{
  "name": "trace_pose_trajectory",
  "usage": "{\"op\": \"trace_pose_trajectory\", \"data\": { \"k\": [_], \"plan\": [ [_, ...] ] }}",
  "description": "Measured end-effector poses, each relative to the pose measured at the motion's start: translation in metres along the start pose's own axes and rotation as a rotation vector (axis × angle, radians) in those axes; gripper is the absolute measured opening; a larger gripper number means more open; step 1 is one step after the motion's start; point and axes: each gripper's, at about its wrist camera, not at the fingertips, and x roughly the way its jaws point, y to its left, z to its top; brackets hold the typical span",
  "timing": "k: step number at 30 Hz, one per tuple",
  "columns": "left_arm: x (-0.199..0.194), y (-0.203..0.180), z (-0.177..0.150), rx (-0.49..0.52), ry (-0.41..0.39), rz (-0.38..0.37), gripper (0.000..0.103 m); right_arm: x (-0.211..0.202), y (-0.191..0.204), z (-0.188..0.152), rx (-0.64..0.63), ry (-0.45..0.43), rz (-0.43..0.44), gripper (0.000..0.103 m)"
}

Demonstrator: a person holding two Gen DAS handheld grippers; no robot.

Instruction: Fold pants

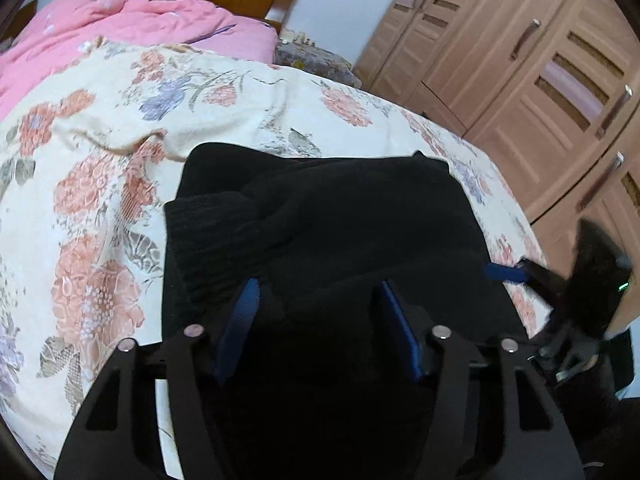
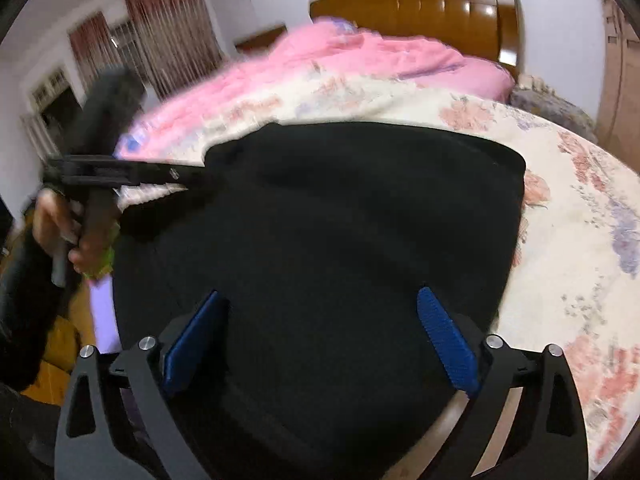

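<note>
So the black pants (image 1: 320, 232) are sitting on the flowery bedspread (image 1: 100, 184), bunched into a roughly square stack near the bed's foot edge, closer to the wardrobe-side edge than the far one. There's clearly more than one layer already: in the left wrist view one thick fold lies diagonally over the rest, so I'd guess the folding is well along and this is a tidy-up or last fold.

Left gripper (image 1: 316, 312) hangs right over the near part of the stack with its blue pads spread wide, nothing pinched between them. Right gripper (image 2: 324, 328) is the same deal, pads wide apart above the fabric, no cloth in them. My read is both are open because they're lining up on an edge to grab, one per side so the fold comes over evenly.

The pink quilt (image 1: 140, 24) is heaped up by the headboard (image 2: 420, 4), well apart from the pants, so nothing's in the way. The wardrobe (image 1: 540, 80) stands beside the bed.

The right view is blurry, so fine creases there are anyone's guess.
</note>
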Motion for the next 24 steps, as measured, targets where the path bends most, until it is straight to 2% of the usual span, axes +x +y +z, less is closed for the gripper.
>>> {"op": "trace_pose_trajectory", "data": {
  "k": [1,4,8,11,12,15,17,18,20,22,24],
  "plan": [
    [-0.001,0.003,-0.001,-0.012,-0.005,-0.002,0.051,-0.002,-0.004,0.0,0.014,0.004,0.016,0.094],
    [-0.003,0.008,-0.003,-0.043,-0.02,-0.016,0.049,-0.011,-0.006,0.011,-0.006,0.033,-0.023,0.093],
    [-0.002,-0.001,-0.005,-0.024,-0.028,0.038,0.049,-0.024,-0.022,0.047,-0.002,-0.053,-0.081,0.093],
    [0.0,-0.009,-0.006,-0.002,-0.033,0.094,0.049,0.001,-0.037,0.077,-0.019,-0.042,-0.079,0.093],
    [0.001,-0.011,-0.006,0.003,-0.034,0.107,0.049,0.02,-0.042,0.087,-0.018,-0.013,-0.067,0.093],
    [0.001,-0.012,-0.006,0.0,-0.033,0.126,0.049,0.055,-0.072,0.092,0.013,0.058,-0.143,0.094],
    [0.002,-0.013,-0.006,-0.003,-0.033,0.134,0.049,0.057,-0.09,0.088,0.086,0.043,-0.063,0.094],
    [0.002,-0.014,-0.006,0.0,-0.034,0.139,0.049,0.053,-0.091,0.088,0.106,0.03,-0.061,0.094],
    [0.003,-0.016,-0.006,0.008,-0.037,0.152,0.049,0.042,-0.08,0.093,0.089,0.005,-0.112,0.095],
    [0.003,-0.016,-0.006,0.011,-0.037,0.158,0.049,0.038,-0.069,0.098,0.065,-0.025,-0.086,0.096],
    [0.003,-0.018,-0.006,0.021,-0.036,0.169,0.049,0.044,-0.066,0.103,0.041,-0.016,-0.073,0.096]
  ]
}}
